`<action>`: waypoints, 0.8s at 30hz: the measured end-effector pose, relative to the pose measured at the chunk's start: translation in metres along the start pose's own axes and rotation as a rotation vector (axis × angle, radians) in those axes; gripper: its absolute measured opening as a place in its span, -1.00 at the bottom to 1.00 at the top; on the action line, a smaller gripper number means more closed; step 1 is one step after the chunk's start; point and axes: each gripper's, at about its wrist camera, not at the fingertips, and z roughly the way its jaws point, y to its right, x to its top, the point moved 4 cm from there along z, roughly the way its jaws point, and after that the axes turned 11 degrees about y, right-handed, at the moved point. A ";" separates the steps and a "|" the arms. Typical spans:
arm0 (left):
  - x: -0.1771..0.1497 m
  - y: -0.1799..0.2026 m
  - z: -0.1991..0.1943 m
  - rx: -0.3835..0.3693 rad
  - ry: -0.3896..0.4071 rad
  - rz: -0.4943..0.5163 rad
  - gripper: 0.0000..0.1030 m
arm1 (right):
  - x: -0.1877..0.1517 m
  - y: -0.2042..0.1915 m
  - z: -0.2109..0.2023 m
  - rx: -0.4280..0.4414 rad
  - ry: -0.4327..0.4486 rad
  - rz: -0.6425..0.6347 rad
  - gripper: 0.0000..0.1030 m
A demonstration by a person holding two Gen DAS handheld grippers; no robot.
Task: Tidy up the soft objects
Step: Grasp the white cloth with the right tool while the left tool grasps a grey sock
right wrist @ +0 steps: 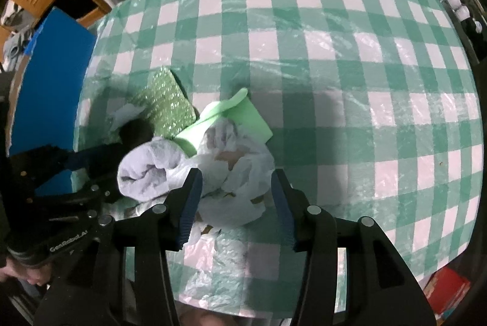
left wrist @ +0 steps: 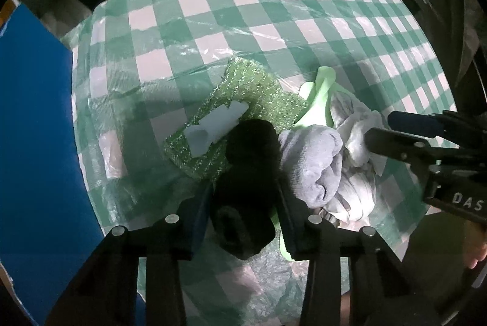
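Left wrist view, black fuzzy roll [left wrist: 246, 173] (clamped), label [left wrist: 217, 126]

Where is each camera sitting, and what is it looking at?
Left wrist: sits on the left gripper, looks down at the black sock between its fingers; right gripper enters at the side.
Right wrist: sits on the right gripper, looks down at the white plastic bag.
Both show the glittery green sponge and the checkered tablecloth.
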 end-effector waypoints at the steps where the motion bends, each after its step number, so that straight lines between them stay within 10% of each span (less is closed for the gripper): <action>1: 0.000 0.001 -0.001 0.002 0.005 0.007 -0.21 | -0.002 -0.001 0.002 0.000 -0.008 -0.001 -0.08; 12: 0.004 -0.013 -0.013 -0.005 0.043 -0.025 -0.22 | -0.004 -0.009 0.024 -0.002 -0.025 -0.005 -0.10; 18: 0.008 -0.020 -0.024 -0.014 0.065 -0.054 -0.22 | -0.002 -0.020 0.017 0.004 0.012 -0.042 -0.76; 24: 0.010 -0.025 -0.041 -0.017 0.099 -0.070 -0.22 | 0.006 -0.022 -0.008 0.017 0.082 -0.042 -0.84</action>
